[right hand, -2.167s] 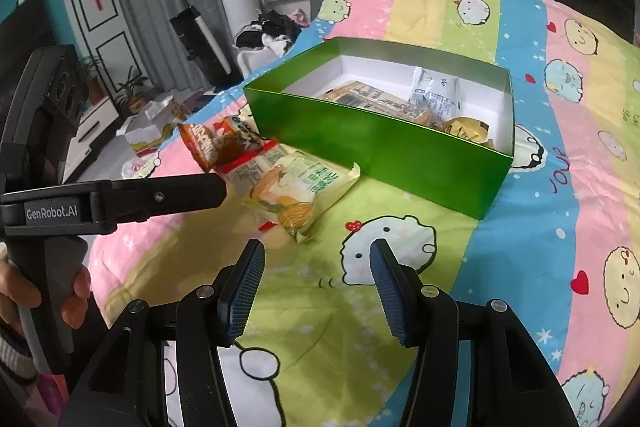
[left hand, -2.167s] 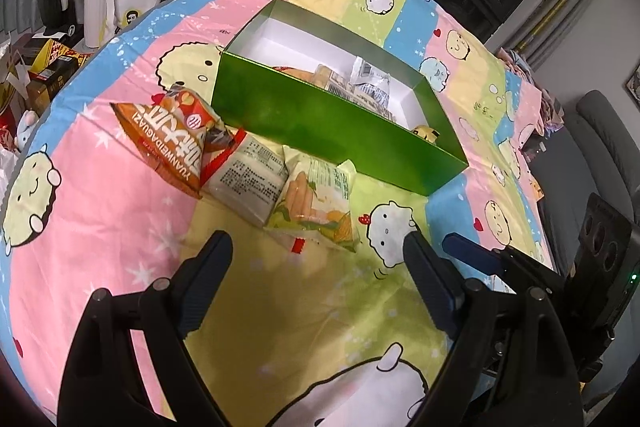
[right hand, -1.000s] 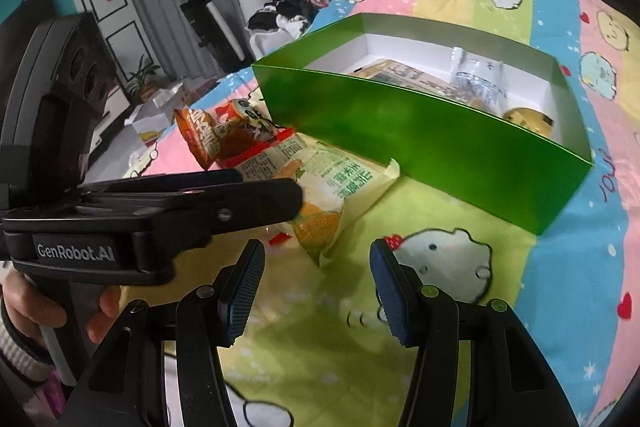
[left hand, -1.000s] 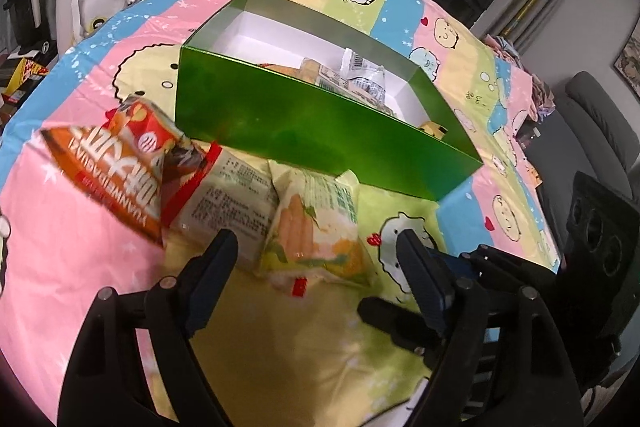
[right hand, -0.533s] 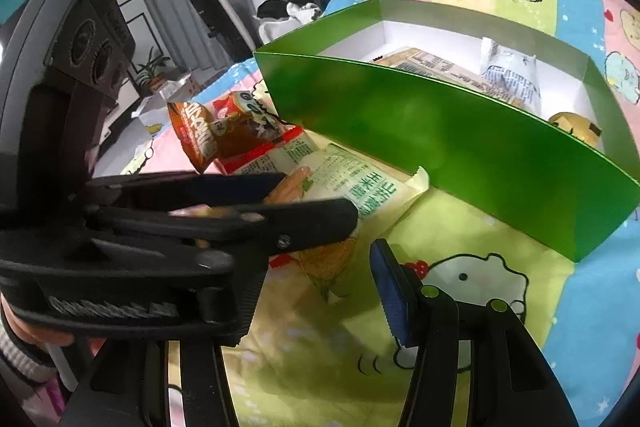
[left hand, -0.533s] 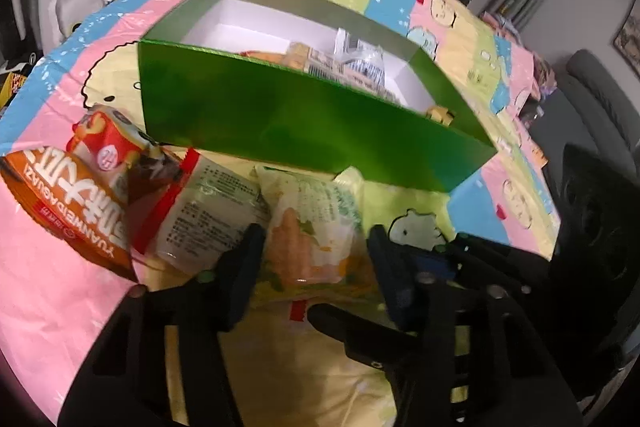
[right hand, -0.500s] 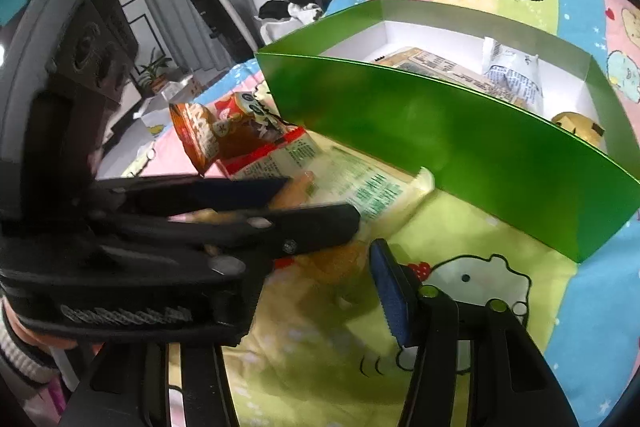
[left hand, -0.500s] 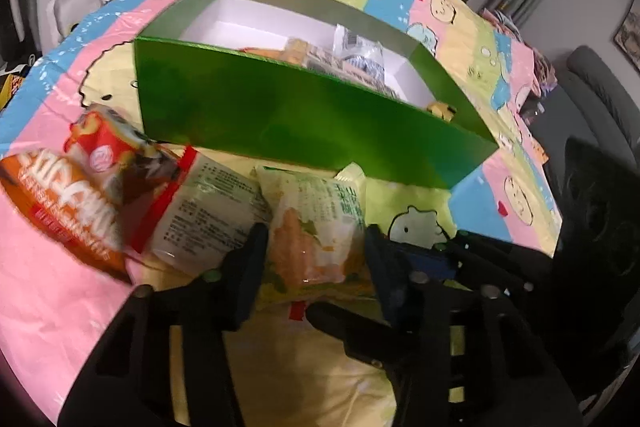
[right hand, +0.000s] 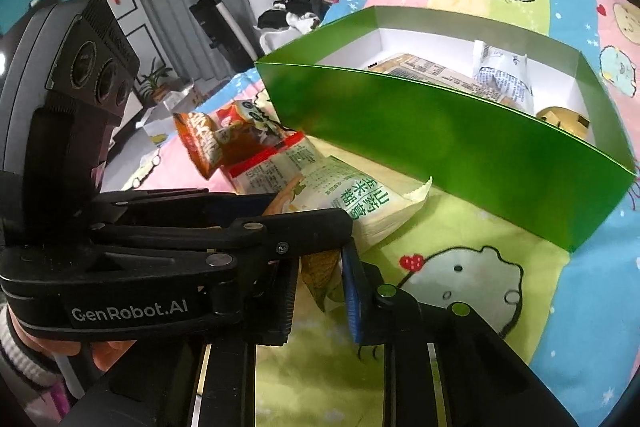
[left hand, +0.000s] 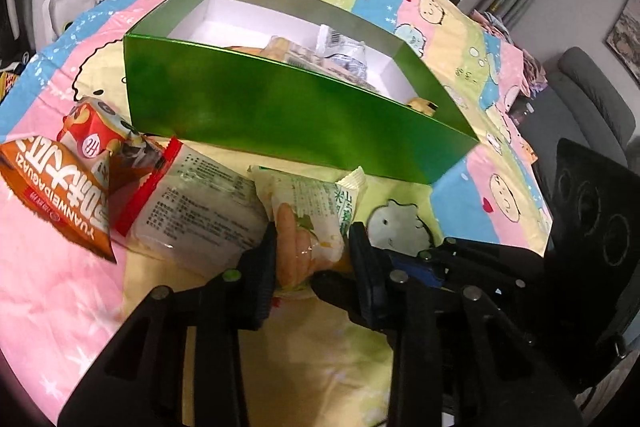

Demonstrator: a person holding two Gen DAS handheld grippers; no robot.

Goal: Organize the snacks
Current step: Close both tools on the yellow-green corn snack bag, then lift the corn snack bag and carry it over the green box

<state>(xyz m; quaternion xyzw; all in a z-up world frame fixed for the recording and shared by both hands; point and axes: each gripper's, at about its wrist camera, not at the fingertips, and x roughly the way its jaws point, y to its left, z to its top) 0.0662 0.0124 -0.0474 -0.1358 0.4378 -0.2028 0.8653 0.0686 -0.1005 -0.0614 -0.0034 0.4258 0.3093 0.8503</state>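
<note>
Beside the green box (left hand: 288, 123), both grippers' jaws pinch the pale green snack packet (left hand: 316, 215).

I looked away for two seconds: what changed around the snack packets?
The left claw moved forward and closed on the pale green snack packet; the right claw also closed in on that packet's near corner. The green box, orange packet and clear packet stayed put.
</note>
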